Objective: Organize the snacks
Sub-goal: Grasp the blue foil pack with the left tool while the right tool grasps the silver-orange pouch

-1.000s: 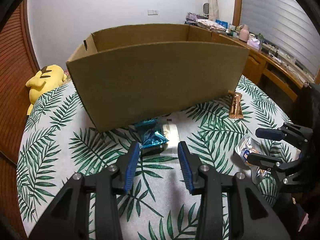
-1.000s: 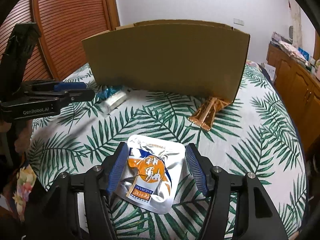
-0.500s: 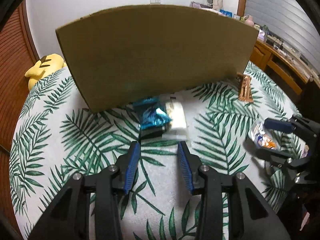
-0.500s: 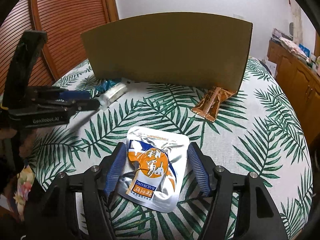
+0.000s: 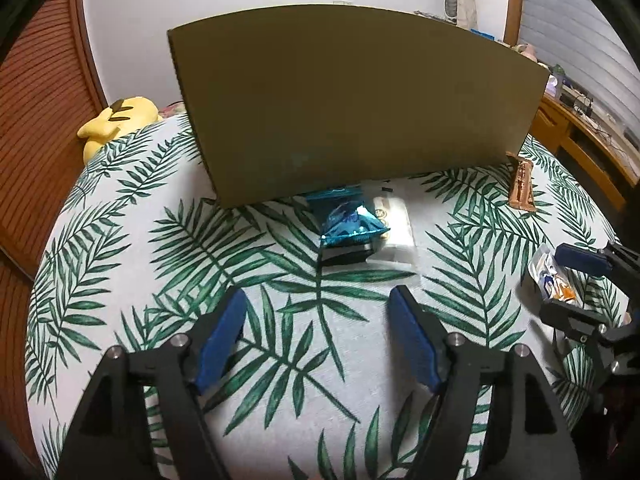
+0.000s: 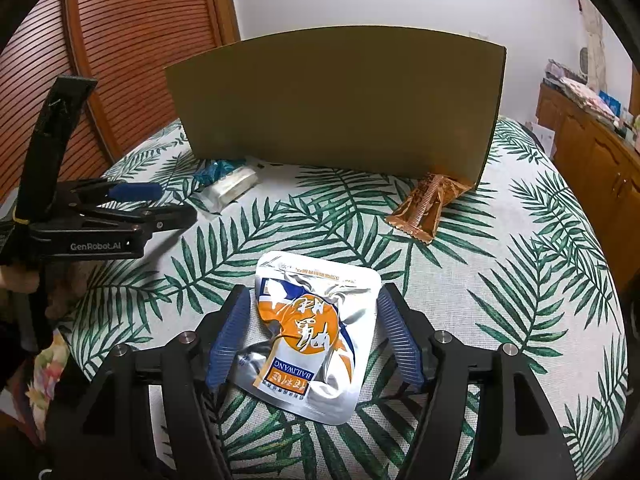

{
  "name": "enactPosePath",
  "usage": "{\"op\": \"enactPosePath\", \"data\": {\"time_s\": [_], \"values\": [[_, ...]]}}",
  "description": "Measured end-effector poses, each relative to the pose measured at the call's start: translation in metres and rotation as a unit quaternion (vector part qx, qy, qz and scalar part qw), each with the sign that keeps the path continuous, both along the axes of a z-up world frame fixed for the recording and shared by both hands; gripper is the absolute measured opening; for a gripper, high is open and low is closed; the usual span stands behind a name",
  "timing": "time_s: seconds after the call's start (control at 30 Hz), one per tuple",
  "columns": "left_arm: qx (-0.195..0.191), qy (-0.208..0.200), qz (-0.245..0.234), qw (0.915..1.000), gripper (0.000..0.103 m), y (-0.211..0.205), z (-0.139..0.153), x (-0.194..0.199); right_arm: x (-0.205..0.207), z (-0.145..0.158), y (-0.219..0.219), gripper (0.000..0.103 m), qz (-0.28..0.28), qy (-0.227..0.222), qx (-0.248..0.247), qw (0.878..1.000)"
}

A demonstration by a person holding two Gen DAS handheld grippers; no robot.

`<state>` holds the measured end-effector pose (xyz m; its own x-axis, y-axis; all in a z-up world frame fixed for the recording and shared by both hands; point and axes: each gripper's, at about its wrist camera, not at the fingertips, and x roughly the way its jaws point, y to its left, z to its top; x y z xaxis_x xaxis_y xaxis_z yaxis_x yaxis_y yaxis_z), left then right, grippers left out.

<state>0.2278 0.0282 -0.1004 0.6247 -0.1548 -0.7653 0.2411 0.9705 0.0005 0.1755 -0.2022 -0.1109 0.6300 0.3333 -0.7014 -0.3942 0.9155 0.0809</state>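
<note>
A cardboard box [image 5: 352, 104] stands on the leaf-print table; it also shows in the right wrist view [image 6: 336, 96]. A blue foil snack [image 5: 350, 226] lies on a white packet [image 5: 394, 226] in front of it, and a brown wafer pack [image 5: 522, 186] lies at its right corner. My left gripper [image 5: 318, 308] is open and empty, short of the blue snack. My right gripper [image 6: 314, 304] is open, its jaws on either side of a silver and orange pouch [image 6: 308, 332] that lies on the table. The pads do not touch it.
A yellow plush toy [image 5: 116, 118] lies at the table's far left edge. Wooden cabinets [image 6: 592, 148] stand to the right, a slatted wooden door [image 6: 120, 60] to the left. The left gripper [image 6: 120, 216] shows in the right wrist view.
Both grippers have dropped lower toward the table. The left gripper's jaws have opened wider. The box interior is no longer visible. The pouch has not moved.
</note>
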Motion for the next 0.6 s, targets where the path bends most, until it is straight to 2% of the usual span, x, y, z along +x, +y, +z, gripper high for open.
{"op": "enactPosePath", "data": {"time_s": [0.23, 0.57, 0.6], "values": [[-0.001, 0.013, -0.012, 0.9998, 0.075, 0.001, 0.002, 0.003, 0.000, 0.000, 0.000, 0.070, 0.001, -0.002, 0.002, 1.000], [-0.058, -0.006, -0.032, 0.9978, 0.075, 0.005, 0.029, 0.022, -0.001, 0.000, 0.003, 0.070, 0.002, -0.010, -0.009, 1.000], [-0.059, -0.006, -0.035, 0.9976, 0.070, 0.003, 0.030, 0.025, -0.001, 0.000, 0.003, 0.070, 0.002, -0.011, -0.011, 1.000]]}}
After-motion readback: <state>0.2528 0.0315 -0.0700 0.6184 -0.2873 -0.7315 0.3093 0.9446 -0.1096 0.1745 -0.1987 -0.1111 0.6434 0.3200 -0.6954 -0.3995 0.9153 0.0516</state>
